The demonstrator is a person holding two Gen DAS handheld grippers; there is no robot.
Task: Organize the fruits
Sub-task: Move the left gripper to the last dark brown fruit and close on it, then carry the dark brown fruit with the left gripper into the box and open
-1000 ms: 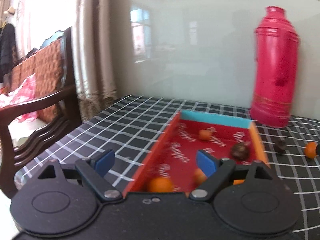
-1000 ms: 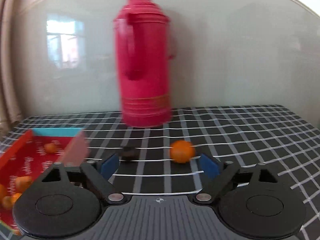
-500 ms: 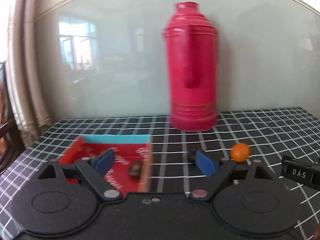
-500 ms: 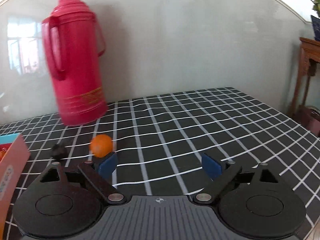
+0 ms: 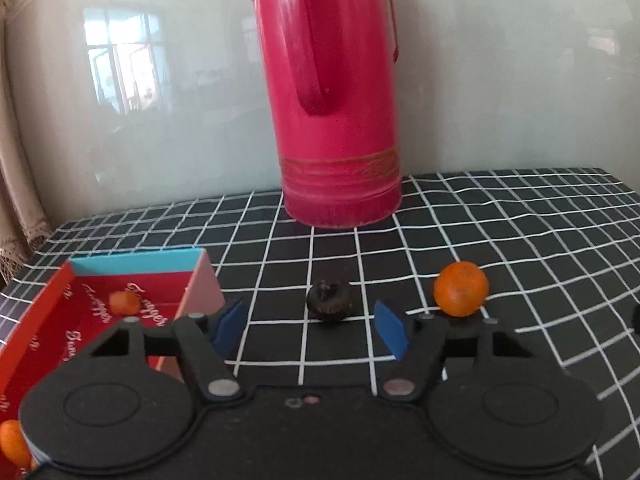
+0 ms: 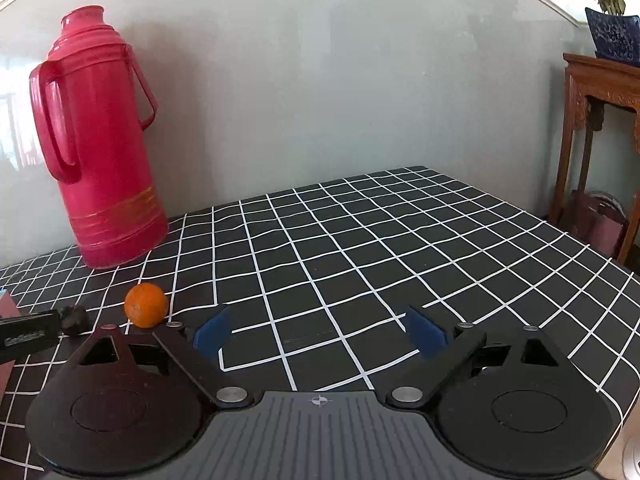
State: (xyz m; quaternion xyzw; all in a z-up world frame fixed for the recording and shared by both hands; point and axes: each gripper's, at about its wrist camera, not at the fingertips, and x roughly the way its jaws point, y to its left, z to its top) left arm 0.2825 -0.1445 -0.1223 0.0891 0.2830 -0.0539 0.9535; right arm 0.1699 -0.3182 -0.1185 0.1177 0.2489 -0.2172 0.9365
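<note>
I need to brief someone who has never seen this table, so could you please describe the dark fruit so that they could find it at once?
Start at the tall red flask standing at the back of the checked tablecloth. In front of its base, between the red box and the loose orange, lies the dark fruit. It is the only brownish-black, wrinkled one on the cloth; its neighbour is bright orange.

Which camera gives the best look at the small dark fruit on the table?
The left wrist view: the dark fruit sits near centre, unobstructed, just beyond the open jaws. The right wrist view shows it small at the far left edge, beside the orange.
</note>
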